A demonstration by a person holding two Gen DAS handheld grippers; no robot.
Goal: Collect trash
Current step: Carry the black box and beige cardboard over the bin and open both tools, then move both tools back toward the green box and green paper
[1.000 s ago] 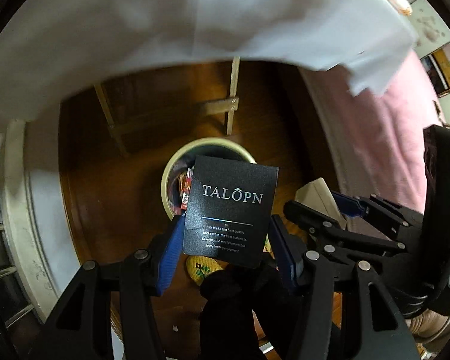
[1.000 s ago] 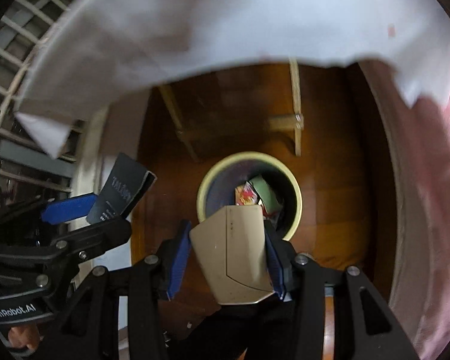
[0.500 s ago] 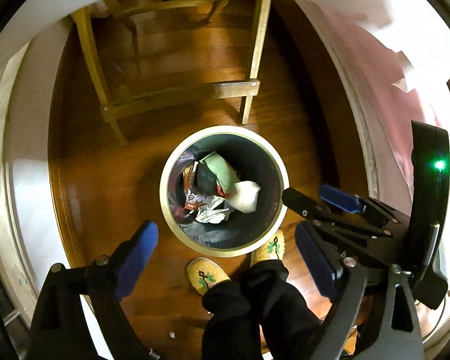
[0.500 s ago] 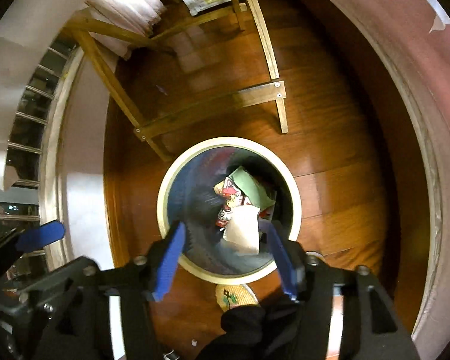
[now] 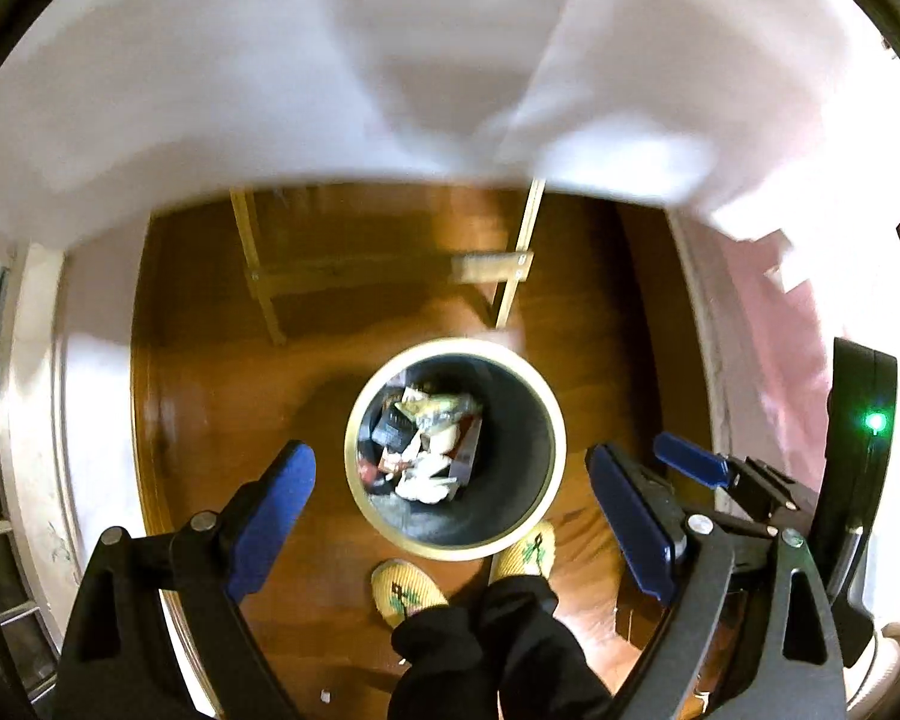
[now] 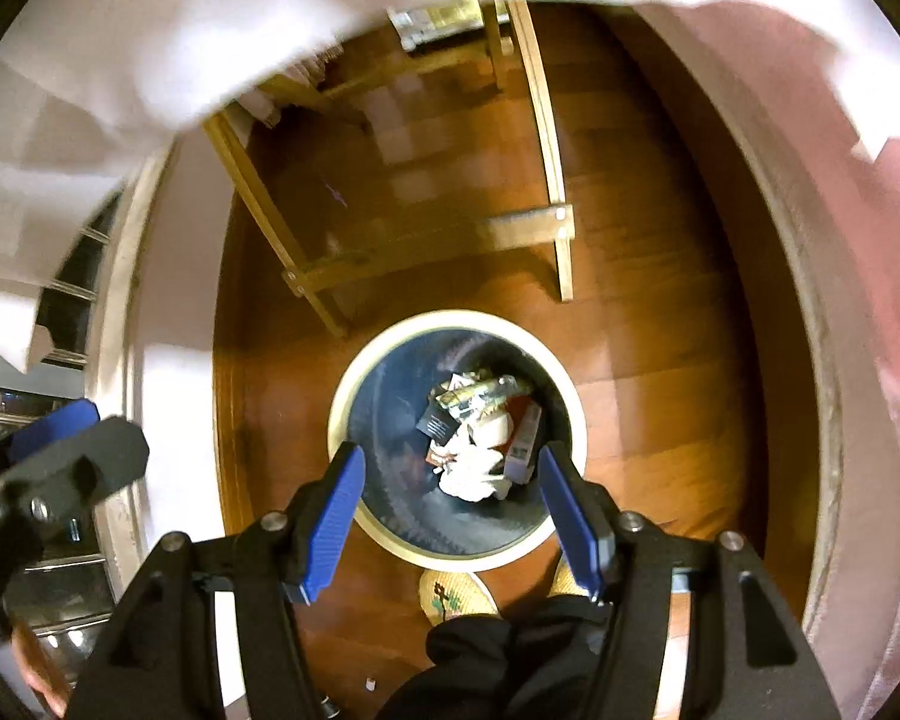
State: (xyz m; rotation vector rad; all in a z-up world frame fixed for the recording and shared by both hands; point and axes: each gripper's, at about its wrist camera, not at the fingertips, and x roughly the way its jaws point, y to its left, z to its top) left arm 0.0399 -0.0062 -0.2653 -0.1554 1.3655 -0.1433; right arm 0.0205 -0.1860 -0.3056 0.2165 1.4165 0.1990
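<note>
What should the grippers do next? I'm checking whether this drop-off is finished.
Probably lift both away and go for more trash. The left gripper and right gripper both stand open with nothing between their pads, hanging over the round trash bin on the wood floor, and the trash pile lies inside the bin.

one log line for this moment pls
left gripper: open, empty | right gripper: open, empty | trash bin: on floor below both, holds black box, crumpled paper

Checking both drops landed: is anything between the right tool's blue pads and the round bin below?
Nothing: the right wrist view shows bare air between the open right tool and the cream-rimmed bin.
</note>
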